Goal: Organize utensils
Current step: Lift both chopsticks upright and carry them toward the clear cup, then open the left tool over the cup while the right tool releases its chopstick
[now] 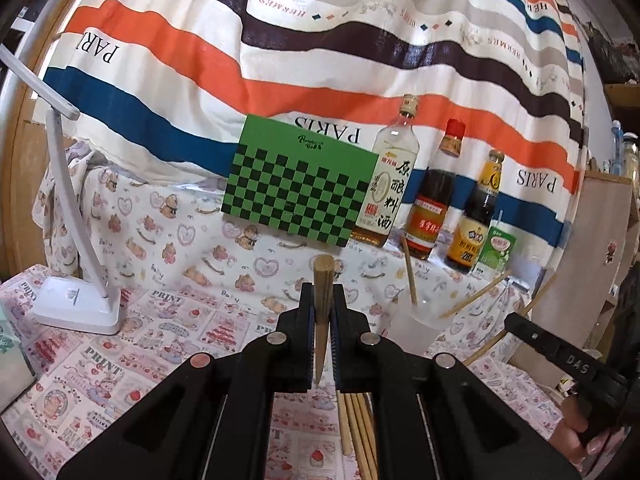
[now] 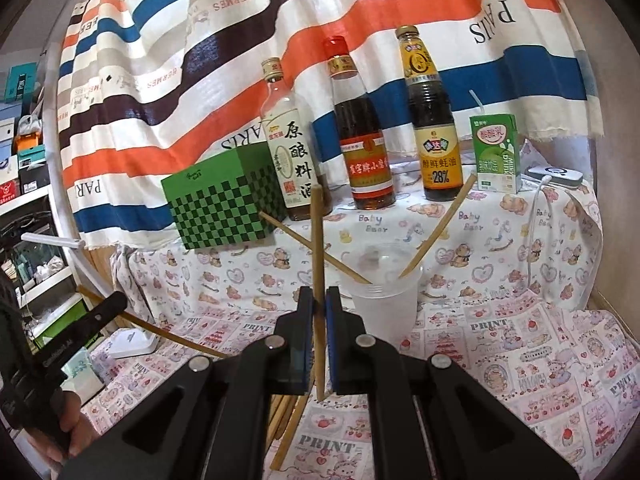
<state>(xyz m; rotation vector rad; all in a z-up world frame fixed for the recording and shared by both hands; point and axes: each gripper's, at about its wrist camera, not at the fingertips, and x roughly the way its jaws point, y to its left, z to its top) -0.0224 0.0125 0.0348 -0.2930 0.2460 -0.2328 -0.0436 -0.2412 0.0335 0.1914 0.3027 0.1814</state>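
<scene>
My left gripper (image 1: 323,294) is shut on a wooden chopstick (image 1: 322,280) that points forward, end-on to the camera. My right gripper (image 2: 319,298) is shut on another chopstick (image 2: 317,240), held nearly upright. A clear plastic cup (image 2: 384,304) stands just right of the right gripper with two chopsticks (image 2: 440,226) leaning in it; it shows in the left wrist view (image 1: 412,328) too. Several loose chopsticks (image 1: 358,428) lie on the cloth under the grippers, also in the right wrist view (image 2: 286,416). The right gripper (image 1: 560,354) shows at the right edge of the left view.
A green checkered box (image 1: 300,192), three sauce bottles (image 1: 430,204) and a green drink carton (image 1: 496,252) stand along the back against a striped curtain. A white desk lamp (image 1: 76,300) stands at the left. A power bank (image 2: 556,176) lies at the far right.
</scene>
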